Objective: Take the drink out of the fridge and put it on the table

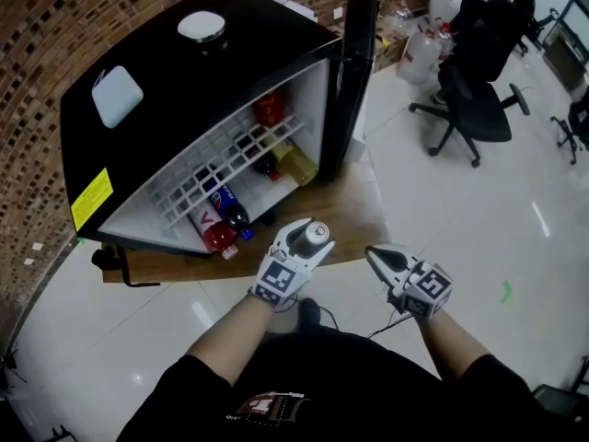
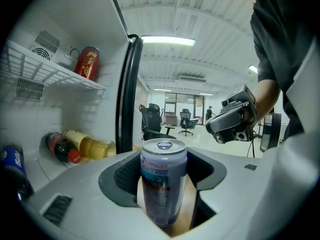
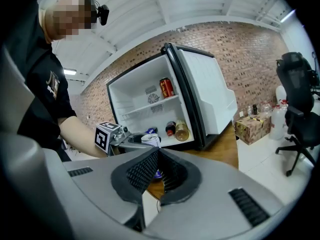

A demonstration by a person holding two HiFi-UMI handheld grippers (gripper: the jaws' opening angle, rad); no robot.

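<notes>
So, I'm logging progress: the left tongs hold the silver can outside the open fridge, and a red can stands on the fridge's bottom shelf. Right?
Not quite: the red can stands on the upper wire shelf, not the bottom one, as the left gripper view shows. The left tongs do hold the silver can outside the open fridge.

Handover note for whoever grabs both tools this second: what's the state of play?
Left tool: shut on the can, held upright.
Right tool: shut, empty, off to the side.
Fridge: door open, other drinks inside.
Done: the can is out of the fridge, above the wooden table.
Left: set it down on the table, release.
</notes>
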